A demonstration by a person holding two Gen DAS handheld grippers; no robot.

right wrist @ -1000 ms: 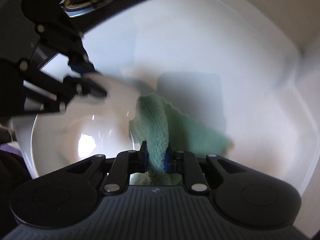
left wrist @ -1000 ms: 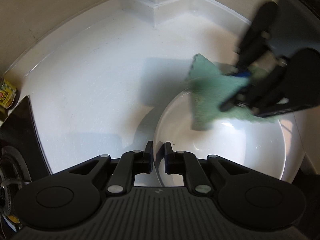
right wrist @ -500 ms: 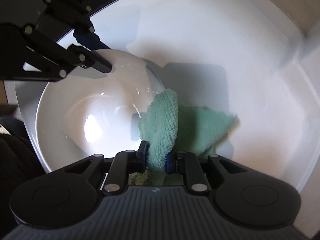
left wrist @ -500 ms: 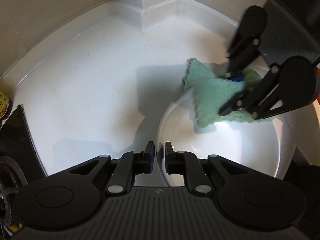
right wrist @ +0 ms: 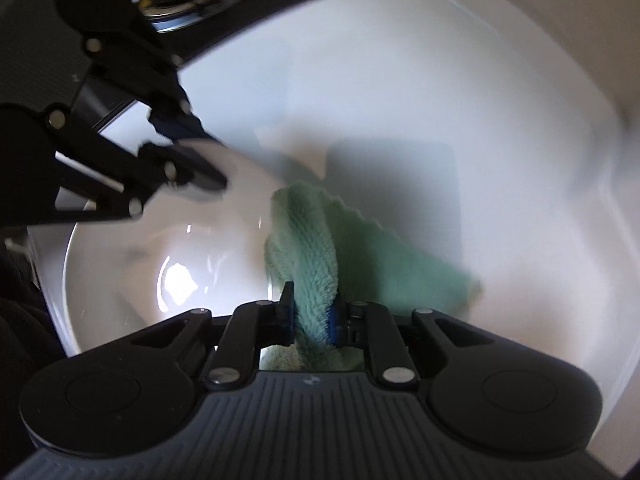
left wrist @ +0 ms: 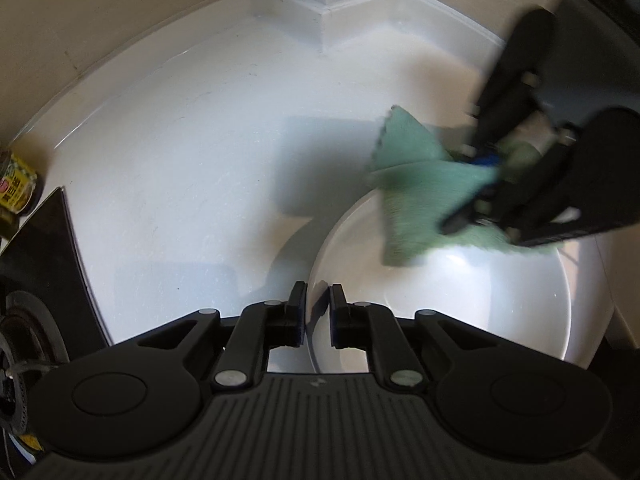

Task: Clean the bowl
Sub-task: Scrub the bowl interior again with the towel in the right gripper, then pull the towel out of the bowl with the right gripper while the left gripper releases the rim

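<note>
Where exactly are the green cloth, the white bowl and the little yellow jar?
green cloth [right wrist: 316, 248]: right wrist view, on the fluffy fold just above the claw.
white bowl [left wrist: 460, 312]: left wrist view, on its bare inner surface.
yellow jar [left wrist: 16, 186]: left wrist view, on its label at the left edge.

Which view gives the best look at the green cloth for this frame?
The right wrist view: the green cloth fills the centre, its pile sharp, pinched between the right tongs and draped over the bowl rim. The left wrist view shows the cloth smaller, blurred, partly hidden behind those tongs.
</note>
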